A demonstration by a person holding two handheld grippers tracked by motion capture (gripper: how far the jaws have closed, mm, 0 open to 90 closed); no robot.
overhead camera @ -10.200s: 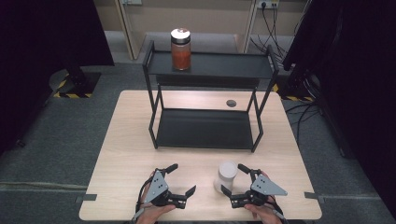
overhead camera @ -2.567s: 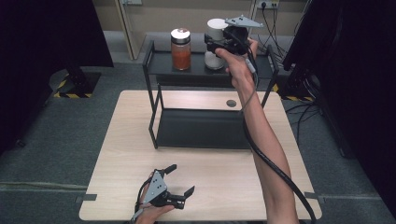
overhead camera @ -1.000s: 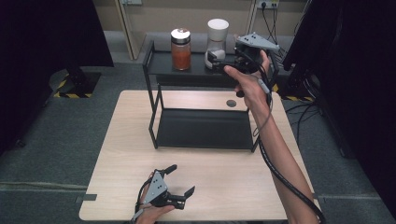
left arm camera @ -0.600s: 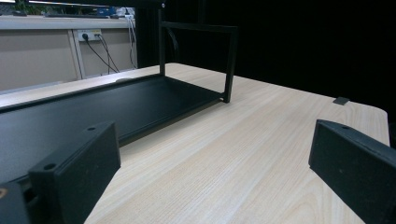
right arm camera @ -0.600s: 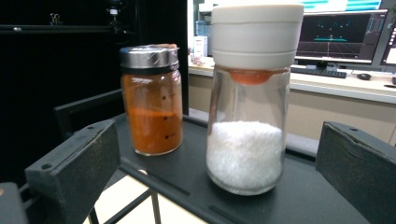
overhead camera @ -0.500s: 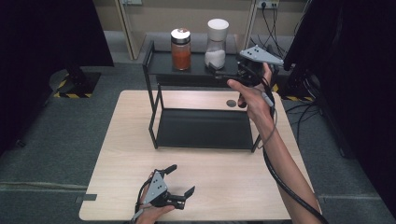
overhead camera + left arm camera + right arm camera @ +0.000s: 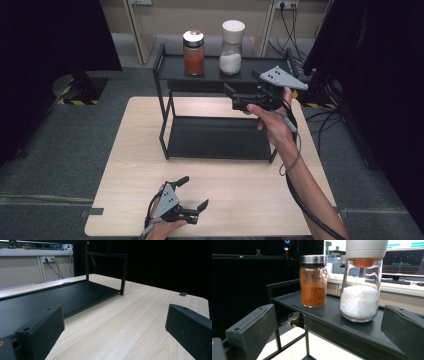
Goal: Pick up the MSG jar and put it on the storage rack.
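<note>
At the lower left of the high view, the left gripper is rested on the table with its jaws spread wide and nothing between them. In the left gripper view, the lower shelf of the black rack is seen beyond the jaws. At the upper middle of the high view, a jar of orange powder and, just to its right, a white-lidded jar of white grains are stood upright on the rack's top shelf, near each other but apart. Right of centre, the right gripper is held in the air in front of the top shelf, jaws wide and empty, apart from the white jar.
</note>
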